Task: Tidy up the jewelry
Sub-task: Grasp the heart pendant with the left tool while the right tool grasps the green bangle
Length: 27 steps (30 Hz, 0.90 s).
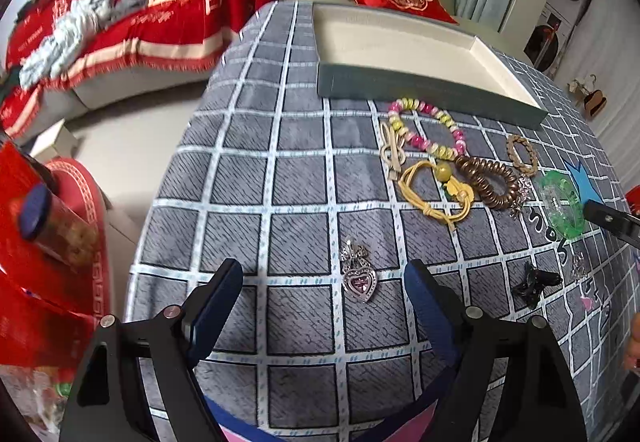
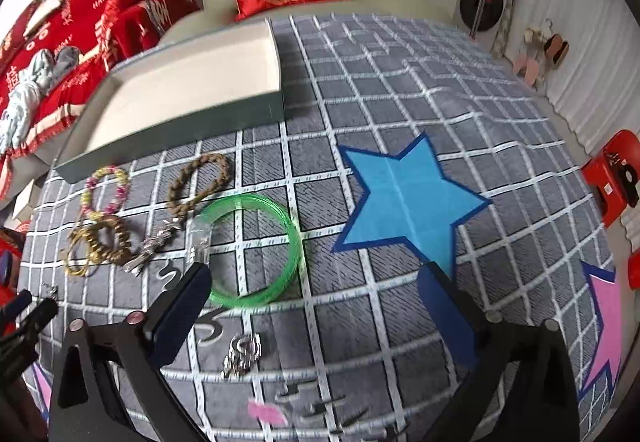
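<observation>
Heart pendant (image 1: 359, 282) lies between left gripper's (image 1: 324, 282) spread jaws — untouched.

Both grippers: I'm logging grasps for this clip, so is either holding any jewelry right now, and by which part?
Nothing is held. The left gripper stands open around the heart pendant; the right gripper is open beside the green bangle.

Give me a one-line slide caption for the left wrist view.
Open left gripper poised over a heart pendant on the checked cloth, bracelets beyond beside an empty tray.
</observation>
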Tool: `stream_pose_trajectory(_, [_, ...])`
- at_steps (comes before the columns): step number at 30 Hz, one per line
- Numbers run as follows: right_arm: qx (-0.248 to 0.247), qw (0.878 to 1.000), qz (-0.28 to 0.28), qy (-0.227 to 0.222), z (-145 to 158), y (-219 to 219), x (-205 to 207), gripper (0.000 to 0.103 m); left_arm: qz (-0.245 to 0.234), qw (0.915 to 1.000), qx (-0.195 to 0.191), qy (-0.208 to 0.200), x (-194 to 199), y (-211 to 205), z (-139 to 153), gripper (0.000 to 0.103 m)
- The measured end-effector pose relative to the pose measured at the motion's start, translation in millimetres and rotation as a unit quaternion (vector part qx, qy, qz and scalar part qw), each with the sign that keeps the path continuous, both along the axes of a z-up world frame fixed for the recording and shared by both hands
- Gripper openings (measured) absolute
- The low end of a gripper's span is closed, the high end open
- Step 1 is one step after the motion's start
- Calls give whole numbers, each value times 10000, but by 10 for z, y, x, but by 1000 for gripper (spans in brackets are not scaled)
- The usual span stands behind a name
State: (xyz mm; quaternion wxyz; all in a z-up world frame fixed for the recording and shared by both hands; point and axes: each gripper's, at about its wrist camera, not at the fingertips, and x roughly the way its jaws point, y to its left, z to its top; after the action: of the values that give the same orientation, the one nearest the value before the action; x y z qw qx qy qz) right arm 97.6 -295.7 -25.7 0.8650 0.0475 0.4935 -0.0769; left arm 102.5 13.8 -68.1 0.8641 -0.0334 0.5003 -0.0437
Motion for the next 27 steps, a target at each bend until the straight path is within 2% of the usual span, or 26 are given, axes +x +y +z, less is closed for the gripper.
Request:
stream_pose_trajectory(3, [40,9997,49,228,-116,21,98,86,-51,10000,73,-11,25,-38,-18,86])
stream_pose_trajectory(4, [57,9995,65,292,-147,33,116,77,-67,9999,70,-29,24,-51,-15,82])
stream_pose_trajectory(5, [44,9994,71,343,-174,46,132,78,-105,9999,106,-55,23,-69,-12,72])
stream_pose_trajectory(6, [-84,9994,104,313,-165,80,136,74,-166,9997,159,-79,19,-95,-9,68])
stream_pose_trajectory(7, [-96,9993,151,328,-164,100,139,71,-244,9995,133,-118,14,-119,-2,53])
stream_pose_trajectory(8, [-101,9992,192,322,-155,123,135,68,-311,9994,91,-127,7,-127,11,33])
stream_pose_trajectory(9, [-110,9992,232,318,-145,146,140,60,-390,9991,127,-141,5,-160,17,33])
stream_pose_trajectory(11, [-137,9989,347,278,-131,191,139,37,-449,9989,70,-150,6,-165,21,33])
stream_pose_trajectory(12, [-150,9988,385,264,-127,211,133,17,-470,9988,-42,-141,6,-157,24,33])
stream_pose_trajectory(13, [-176,9987,396,256,-124,225,130,10,-470,9987,-153,-114,11,-140,30,33])
stream_pose_trajectory(19, [93,9989,450,63,-10,138,77,8,-413,9977,-531,-115,28,-11,171,33])
stream_pose_trajectory(27, [442,9968,619,-264,431,74,194,8,-635,9938,-775,-480,344,-34,693,33])
